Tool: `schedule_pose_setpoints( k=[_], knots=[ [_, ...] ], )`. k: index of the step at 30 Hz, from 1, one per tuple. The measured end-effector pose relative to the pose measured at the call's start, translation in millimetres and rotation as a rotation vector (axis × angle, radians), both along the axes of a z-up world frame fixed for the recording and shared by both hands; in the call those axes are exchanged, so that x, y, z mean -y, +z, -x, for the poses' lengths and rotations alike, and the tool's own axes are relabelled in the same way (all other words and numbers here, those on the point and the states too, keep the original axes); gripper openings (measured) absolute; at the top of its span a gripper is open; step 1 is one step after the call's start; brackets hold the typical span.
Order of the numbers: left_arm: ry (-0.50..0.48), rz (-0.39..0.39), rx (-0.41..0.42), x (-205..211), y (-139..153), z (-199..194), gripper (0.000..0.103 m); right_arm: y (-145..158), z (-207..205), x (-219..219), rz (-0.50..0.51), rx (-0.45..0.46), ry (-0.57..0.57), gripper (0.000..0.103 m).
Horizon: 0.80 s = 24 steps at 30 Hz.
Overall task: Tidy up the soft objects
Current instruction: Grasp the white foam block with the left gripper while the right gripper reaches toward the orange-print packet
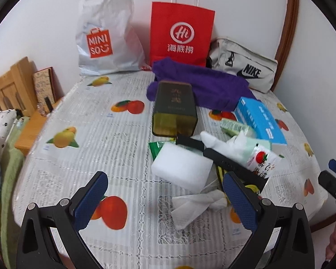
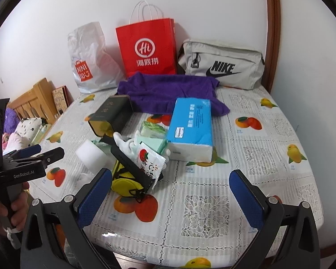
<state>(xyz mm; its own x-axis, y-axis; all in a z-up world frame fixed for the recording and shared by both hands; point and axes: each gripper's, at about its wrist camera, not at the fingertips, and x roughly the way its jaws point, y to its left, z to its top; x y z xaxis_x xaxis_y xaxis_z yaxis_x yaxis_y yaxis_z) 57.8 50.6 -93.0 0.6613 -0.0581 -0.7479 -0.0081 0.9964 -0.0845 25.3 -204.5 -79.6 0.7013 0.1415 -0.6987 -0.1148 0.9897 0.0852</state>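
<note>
In the left wrist view, the left gripper [image 1: 165,192] hangs low over the near edge of the table [image 1: 82,121], its blue pads spread wide and empty. That stance suits an approach, not a grasp: nothing lies between the fingers but a crumpled tissue [image 1: 199,204] just ahead. Beyond it a white sponge [image 1: 183,168] rests against a jumble of small packets, a black strap [image 1: 230,163] draped across them. A dark tin [image 1: 174,109] lies on its side behind, and the purple towel [image 1: 203,85] sprawls at the back, in front of the red bag [image 1: 181,33]. A plastic bag [image 1: 107,33] and a grey pouch [image 1: 244,65] stand along the wall, likely candidates for receiving the soft things.

In the right wrist view, the right gripper [image 2: 170,199] is likewise spread and holds nothing, hovering over bare cloth nearer the tissue pack [image 2: 190,127]. The heap sits left of its line, the sponge [image 2: 91,154] at the heap's far side and the towel [image 2: 168,92] well behind. A hand [image 2: 9,208] grips the other tool at the left edge.
</note>
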Motion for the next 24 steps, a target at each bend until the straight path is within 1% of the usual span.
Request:
schedule_pose_setpoints(
  k=[3,7,13,19,24],
  knots=[
    [-0.025,-0.012,-0.012,1.2,-13.4,-7.8,0.103,-10.8,-7.1,-0.5,-0.002,-0.019,0.004,0.103],
    [-0.084,-0.032,-0.026,8.1,-29.0,-20.3,0.103,-24.7,-16.2,-3.5,0.0,-0.048,0.02,0.103],
    [-0.148,-0.044,-0.033,13.4,-41.4,-33.9,0.103,-43.3,-28.1,-3.2,-0.011,-0.087,0.039,0.103],
    [-0.205,-0.132,-0.047,28.8,-56.0,-45.1,0.103,-60.6,-39.7,-6.8,-0.02,-0.129,0.063,0.103],
    [-0.21,-0.15,-0.055,29.6,-63.6,-54.5,0.103,-73.1,-48.0,-12.5,-0.025,-0.163,0.079,0.103]
  ],
)
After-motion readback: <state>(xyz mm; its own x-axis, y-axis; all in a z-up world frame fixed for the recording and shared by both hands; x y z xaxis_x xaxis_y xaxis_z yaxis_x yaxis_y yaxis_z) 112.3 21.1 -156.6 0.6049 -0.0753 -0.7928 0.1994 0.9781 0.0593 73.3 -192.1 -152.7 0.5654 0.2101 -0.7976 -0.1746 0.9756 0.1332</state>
